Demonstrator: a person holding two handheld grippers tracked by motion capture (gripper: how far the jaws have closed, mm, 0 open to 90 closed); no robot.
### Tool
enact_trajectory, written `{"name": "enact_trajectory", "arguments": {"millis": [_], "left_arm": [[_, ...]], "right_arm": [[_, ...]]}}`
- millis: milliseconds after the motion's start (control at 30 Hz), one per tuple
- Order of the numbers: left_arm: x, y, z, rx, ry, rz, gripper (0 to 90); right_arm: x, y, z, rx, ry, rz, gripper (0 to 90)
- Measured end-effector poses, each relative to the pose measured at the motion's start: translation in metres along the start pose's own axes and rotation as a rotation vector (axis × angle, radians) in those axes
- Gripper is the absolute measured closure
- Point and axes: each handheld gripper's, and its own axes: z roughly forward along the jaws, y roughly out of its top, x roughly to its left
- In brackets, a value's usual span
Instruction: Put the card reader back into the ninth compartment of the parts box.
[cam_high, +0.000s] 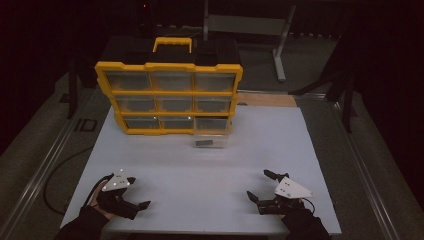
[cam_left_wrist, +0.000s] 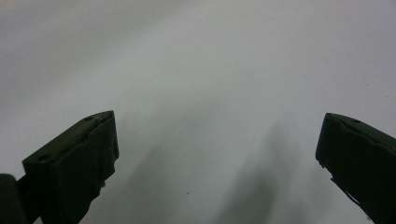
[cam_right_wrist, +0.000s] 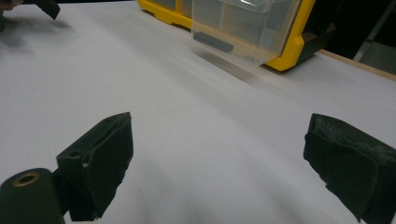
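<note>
From the high view, we are looking down on a white table (cam_high: 200, 170) carrying one yellow organizer (cam_high: 169, 90) with nine clear drawers in three rows of three. One drawer (cam_high: 210, 141), at the bottom right, is pulled forward, with a single dark piece lying inside. Our left gripper (cam_high: 141, 192) and right gripper (cam_high: 260, 184) are resting near the front edge, well apart from the organizer, both with jaws spread and empty.

In the left gripper view, we are seeing bare table between wide jaws.

In the right gripper view, we are facing the drawer (cam_right_wrist: 243, 28) beyond parted jaws. It looks light, stiff, thin-walled and slick; we judge its front lip the best place to grip.
</note>
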Motion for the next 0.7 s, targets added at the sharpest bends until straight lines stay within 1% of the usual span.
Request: {"name": "enact_trajectory", "arguments": {"millis": [67,167,233,367,467,533,600,700], "left_arm": [[0.0018,-0.0004,-0.0005,-0.011,0.008,-0.012,0.2],[0.0034,-0.0005,-0.001,-0.02,0.027,-0.007,0.2],[0.0047,-0.0009,-0.0009,-0.021,0.024,-0.011,0.2],[0.0055,-0.0011,-0.0012,-0.019,0.031,-0.003,0.3],[0.0053,-0.0004,-0.0019,-0.029,0.041,-0.004,0.3],[0.0048,0.0002,-0.0026,-0.036,0.054,0.001,0.3],[0.0051,-0.0003,-0.0028,-0.048,0.053,-0.003,0.3],[0.0056,-0.001,-0.0021,-0.04,0.046,-0.002,0.3]], "right_arm": [[0.0,-0.0001,0.0001,0.001,0.002,0.001,8.4],[0.0002,-0.0001,0.0004,0.001,0.003,-0.002,8.4],[0.0,-0.0002,0.0006,0.002,0.004,0.0,8.4],[-0.0002,-0.0002,0.0009,0.003,0.002,0.001,8.4],[-0.0001,-0.0004,0.0012,0.008,0.001,0.004,8.4],[-0.0002,-0.0004,0.0014,0.01,0.0,0.001,8.4],[-0.0007,-0.0005,0.0015,0.009,0.002,0.003,8.4],[-0.0004,-0.0005,0.0018,0.011,0.002,0.0,8.4]]}}
